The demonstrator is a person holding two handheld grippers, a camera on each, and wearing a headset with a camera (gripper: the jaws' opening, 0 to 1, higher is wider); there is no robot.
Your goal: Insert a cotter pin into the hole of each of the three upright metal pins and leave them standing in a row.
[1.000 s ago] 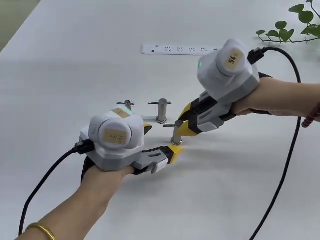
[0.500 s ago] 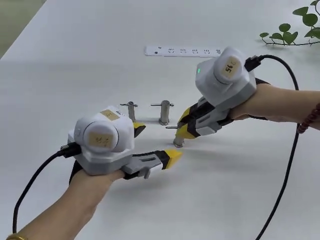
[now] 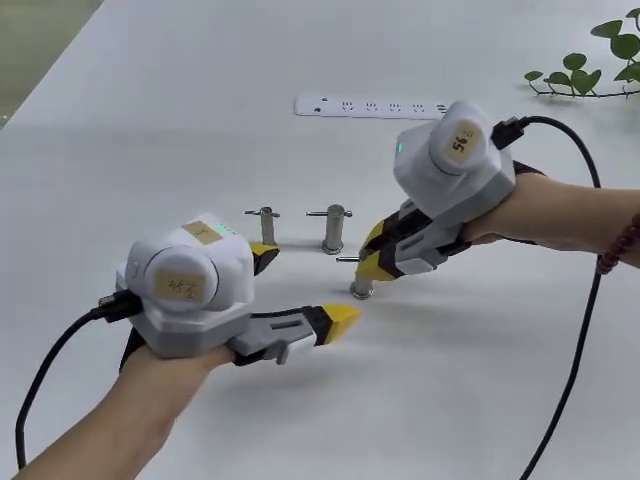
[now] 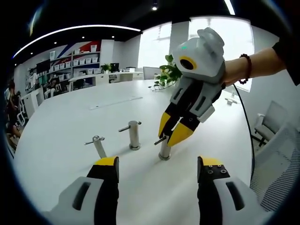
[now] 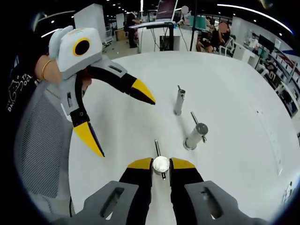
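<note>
The left gripper [image 3: 302, 286], jaws wide apart, has drawn back from the nearest metal pin [image 3: 362, 288]; the right gripper view shows the right gripper [image 5: 161, 164] clamped on its head.

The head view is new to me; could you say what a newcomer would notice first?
The right gripper, mid-table, clamps the nearest metal pin, cotter pin through it. The left gripper hovers open beside it; the middle pin and far pin stand behind, both cottered.
</note>
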